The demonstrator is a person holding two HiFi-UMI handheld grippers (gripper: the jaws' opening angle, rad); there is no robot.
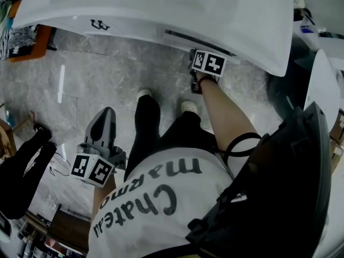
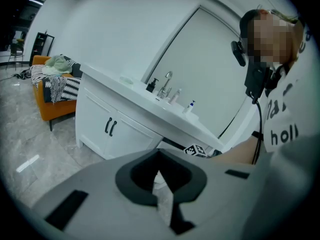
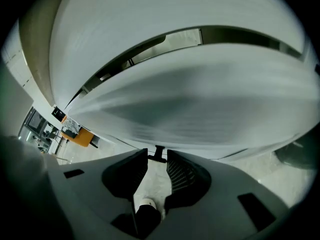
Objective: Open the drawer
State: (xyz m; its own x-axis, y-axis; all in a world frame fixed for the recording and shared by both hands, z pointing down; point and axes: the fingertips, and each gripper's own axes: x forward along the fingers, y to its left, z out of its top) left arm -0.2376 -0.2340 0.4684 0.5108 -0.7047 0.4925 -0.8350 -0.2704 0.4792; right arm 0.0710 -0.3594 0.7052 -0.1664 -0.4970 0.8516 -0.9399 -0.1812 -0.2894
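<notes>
The white vanity [image 1: 161, 9] fills the top of the head view, with a dark slit along the drawer [image 1: 185, 36] under its countertop. My right gripper [image 1: 193, 62] reaches to that drawer's edge, its marker cube just beside it. In the right gripper view the drawer front [image 3: 200, 99] looms blurred, and the small black handle [image 3: 159, 153] sits pinched between the right gripper [image 3: 158, 156] tips. A dark gap shows above the drawer front. My left gripper [image 1: 107, 113] hangs low by my left leg, away from the vanity; the left gripper [image 2: 159, 154] is shut on nothing.
An orange chair [image 2: 55, 91] piled with cloths stands left of the vanity. Cabinet doors with black handles [image 2: 110, 127] are below the counter, a faucet [image 2: 167, 81] and bottles on top. My feet [image 1: 145, 94] stand on grey marble floor. A dark garment [image 1: 21, 165] lies left.
</notes>
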